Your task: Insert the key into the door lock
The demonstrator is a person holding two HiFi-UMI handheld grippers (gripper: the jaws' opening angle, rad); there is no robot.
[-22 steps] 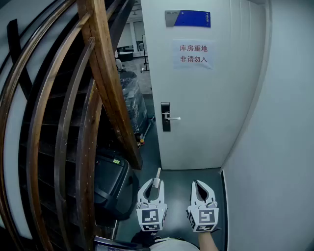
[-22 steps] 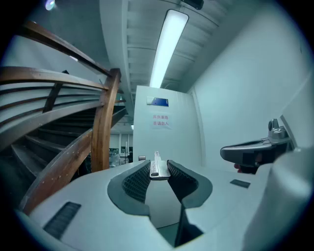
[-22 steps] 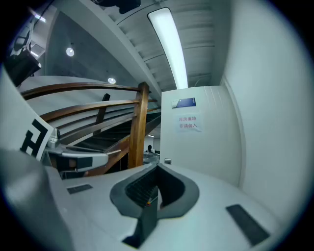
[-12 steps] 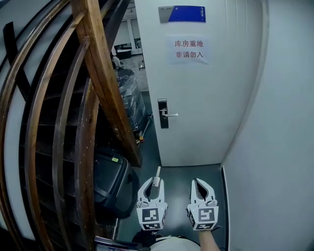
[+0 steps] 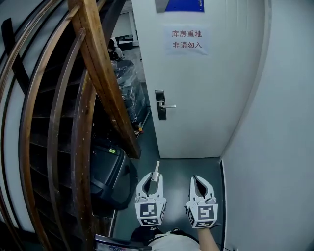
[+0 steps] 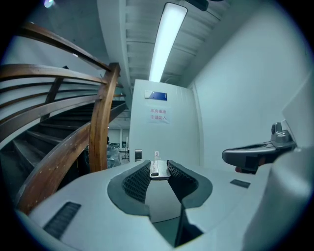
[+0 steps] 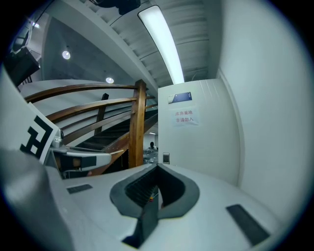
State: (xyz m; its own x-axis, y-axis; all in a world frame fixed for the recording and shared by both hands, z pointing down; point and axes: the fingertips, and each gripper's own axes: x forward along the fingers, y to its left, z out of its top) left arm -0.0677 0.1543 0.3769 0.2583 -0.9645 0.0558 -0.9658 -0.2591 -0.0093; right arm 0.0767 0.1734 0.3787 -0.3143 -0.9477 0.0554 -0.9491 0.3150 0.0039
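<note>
Short of white door (image 5: 211, 98), left white gripper (image 5: 153, 177) pinches flat silver key (image 6: 159, 169); right white gripper (image 5: 201, 182) pressed together, seemingly empty.

Narrow hall under wood stairs, white door at the end.
Curved wood stair rail (image 5: 105, 83) w/ dark treads fills the left; plain white wall (image 5: 274, 147) close on the right. Door (image 5: 211, 98) is white, w/ a paper sign (image 5: 186, 40) in red print & a blue plate (image 5: 184, 5) above it. Floor (image 5: 175, 167) is dark grey-green & dim. Black case (image 5: 108, 174) w/ a small label sits under the stairs. Gap left of the door shows a lit back rm, where a plastic-wrapped stack (image 5: 128, 88) stands. Overhead a long strip light (image 6: 167, 39), lit, on a ribbed white ceiling; two round spots (image 7: 66, 55) higher up over the stairs.
</note>
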